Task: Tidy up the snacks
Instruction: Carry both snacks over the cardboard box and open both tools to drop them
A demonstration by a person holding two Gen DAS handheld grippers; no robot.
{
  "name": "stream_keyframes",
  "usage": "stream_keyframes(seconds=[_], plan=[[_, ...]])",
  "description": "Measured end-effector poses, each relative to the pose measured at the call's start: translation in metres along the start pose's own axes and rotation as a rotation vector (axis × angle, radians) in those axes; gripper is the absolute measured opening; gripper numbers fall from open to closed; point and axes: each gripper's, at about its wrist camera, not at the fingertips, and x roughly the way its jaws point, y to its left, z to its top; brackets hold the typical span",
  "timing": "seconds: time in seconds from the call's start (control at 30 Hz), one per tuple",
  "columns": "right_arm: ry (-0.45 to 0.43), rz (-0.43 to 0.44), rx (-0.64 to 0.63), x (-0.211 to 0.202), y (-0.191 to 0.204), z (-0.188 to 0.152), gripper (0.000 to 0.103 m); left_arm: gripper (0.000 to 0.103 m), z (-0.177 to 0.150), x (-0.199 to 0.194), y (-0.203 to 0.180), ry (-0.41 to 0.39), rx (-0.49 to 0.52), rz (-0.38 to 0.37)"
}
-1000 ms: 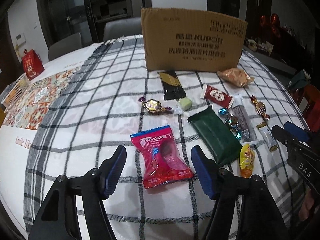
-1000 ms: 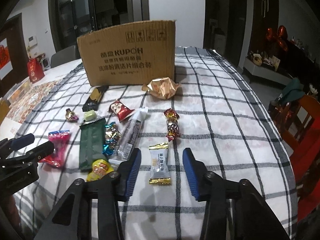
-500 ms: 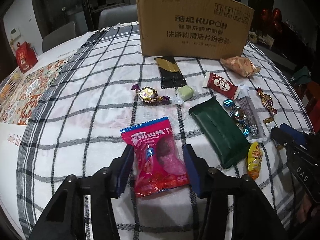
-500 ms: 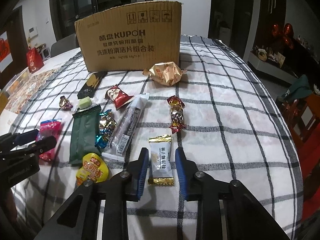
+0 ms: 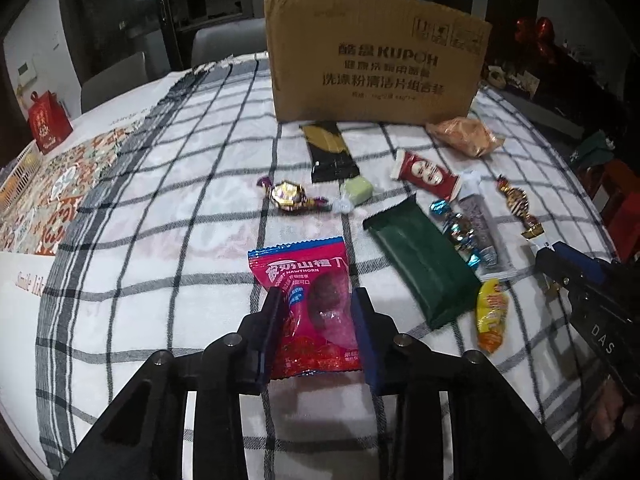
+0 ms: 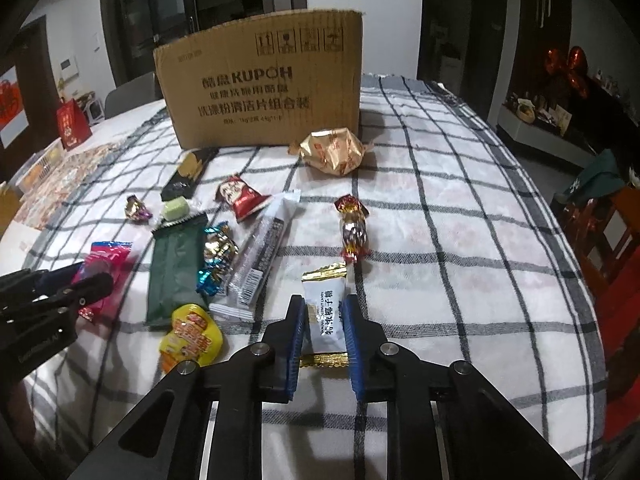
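Note:
My left gripper (image 5: 318,300) is shut on a pink hawthorn snack packet (image 5: 310,280) that lies on the checked tablecloth. My right gripper (image 6: 323,308) is shut on a white coconut candy packet with gold ends (image 6: 326,308). A brown cardboard box (image 5: 376,60) stands at the far side of the table; it also shows in the right wrist view (image 6: 264,80). Between the grippers lie a dark green packet (image 5: 420,260), a yellow candy (image 5: 491,312), a grey bar (image 6: 260,260) and a blue foil candy (image 6: 216,256).
Further snacks lie nearer the box: a black and gold packet (image 5: 328,152), a purple-gold candy (image 5: 288,196), a green cube (image 5: 356,192), a red packet (image 5: 426,172), a gold bag (image 6: 332,152), a red foil candy (image 6: 352,232). Chairs stand beyond the table's right edge (image 6: 600,216).
Both grippers have moved forward over their packets and closed on them. The pink packet and the white candy packet now sit pinched between the fingers.

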Motion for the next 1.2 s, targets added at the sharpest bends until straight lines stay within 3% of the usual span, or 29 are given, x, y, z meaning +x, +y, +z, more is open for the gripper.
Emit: stream_keyframes(seconds=[0.63,1.07,1.2], plan=[[-0.179,0.069,-0.017,-0.083,0.019,0.012,0.021,0.033,0.009,-0.096,-0.012,-0.268,0.103,-0.075],[-0.292,0.143,0.007,-0.106,0.012,0.066,0.021,0.032,0.06,-0.143,-0.014,-0.447,0.147,-0.139],[-0.318,0.165,0.013,-0.107,0.01,0.089,0.021,0.032,0.084,-0.144,-0.013,-0.455,0.137,-0.171]])
